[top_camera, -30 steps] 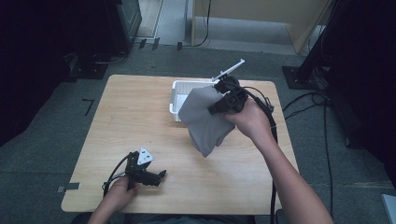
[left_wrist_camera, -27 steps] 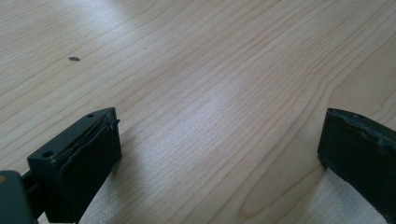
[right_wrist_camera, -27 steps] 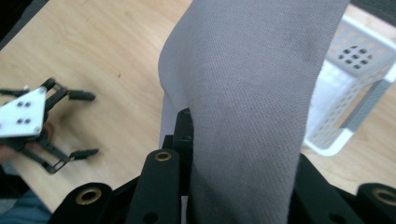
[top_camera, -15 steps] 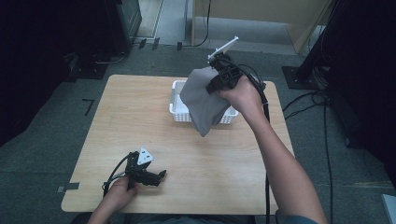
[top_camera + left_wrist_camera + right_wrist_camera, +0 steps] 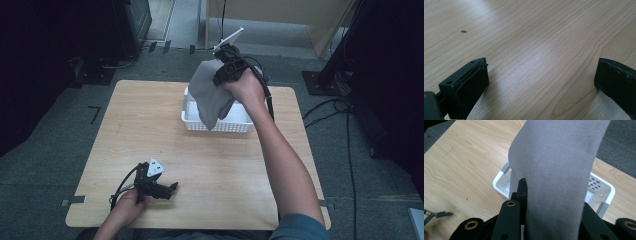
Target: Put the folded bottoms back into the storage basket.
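Grey cloth held over the white basket

The right gripper [image 5: 226,64], clenched on the cloth [image 5: 210,97], holds it high at upper centre so its hanging end clears the basket [image 5: 216,125] rim; the left gripper [image 5: 162,190], its 2 jaws apart and grasping nothing, rests at lower left on the table [image 5: 150,120]; bare wood lies around the basket.

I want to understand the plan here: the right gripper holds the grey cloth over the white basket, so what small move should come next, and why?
Probably lower the right gripper a little, then open it. Its jaws are shut on the grey cloth, which hangs above the white basket with its lower end at the basket's rim. Lowering first should let the cloth fold inside rather than spill over the wall. The left gripper rests open on the table.
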Demonstrator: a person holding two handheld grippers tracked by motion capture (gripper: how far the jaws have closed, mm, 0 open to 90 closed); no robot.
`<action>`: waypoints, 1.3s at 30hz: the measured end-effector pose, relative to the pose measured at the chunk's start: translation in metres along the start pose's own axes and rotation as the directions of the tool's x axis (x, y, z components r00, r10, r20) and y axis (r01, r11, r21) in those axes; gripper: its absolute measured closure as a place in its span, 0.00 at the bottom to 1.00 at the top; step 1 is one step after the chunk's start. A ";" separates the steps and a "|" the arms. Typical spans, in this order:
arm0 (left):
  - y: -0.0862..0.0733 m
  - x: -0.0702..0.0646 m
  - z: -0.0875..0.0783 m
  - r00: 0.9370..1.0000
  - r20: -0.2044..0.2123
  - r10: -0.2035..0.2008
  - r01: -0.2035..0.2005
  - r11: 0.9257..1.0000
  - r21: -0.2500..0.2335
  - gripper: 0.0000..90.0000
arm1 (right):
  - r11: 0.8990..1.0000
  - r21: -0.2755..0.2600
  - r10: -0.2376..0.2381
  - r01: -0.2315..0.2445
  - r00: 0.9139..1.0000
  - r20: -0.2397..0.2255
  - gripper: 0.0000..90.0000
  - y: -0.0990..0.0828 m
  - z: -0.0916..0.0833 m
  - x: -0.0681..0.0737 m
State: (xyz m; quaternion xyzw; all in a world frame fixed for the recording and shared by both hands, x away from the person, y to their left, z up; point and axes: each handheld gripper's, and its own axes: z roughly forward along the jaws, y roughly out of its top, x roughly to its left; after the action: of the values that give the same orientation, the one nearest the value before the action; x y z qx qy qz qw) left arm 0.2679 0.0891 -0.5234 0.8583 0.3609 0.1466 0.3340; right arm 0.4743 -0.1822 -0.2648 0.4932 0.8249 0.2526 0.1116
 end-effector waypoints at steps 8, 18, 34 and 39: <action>0.000 0.000 0.000 1.000 0.000 -0.004 0.004 1.000 -0.001 0.00 | 1.000 0.009 0.016 -0.017 0.998 0.067 0.81 0.017 0.024 -0.005; 0.000 0.000 0.000 1.000 -0.001 -0.002 0.002 1.000 0.003 0.00 | 0.997 -0.003 0.080 -0.080 0.993 0.091 0.81 0.029 0.050 -0.010; 0.000 0.000 0.000 1.000 -0.004 -0.005 0.005 1.000 -0.001 0.00 | 0.978 -0.050 0.203 -0.202 0.979 0.012 0.80 -0.006 0.104 -0.008; 0.000 -0.001 0.001 1.000 -0.008 -0.011 0.011 1.000 -0.008 0.00 | 0.962 -0.065 0.265 -0.265 0.964 0.002 0.80 -0.028 0.109 -0.028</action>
State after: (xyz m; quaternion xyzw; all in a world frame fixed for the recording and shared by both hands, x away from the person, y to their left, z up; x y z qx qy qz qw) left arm 0.2679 0.0879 -0.5239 0.8543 0.3663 0.1498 0.3369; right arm 0.5141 -0.1837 -0.3740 0.5968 0.7423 0.2888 0.0970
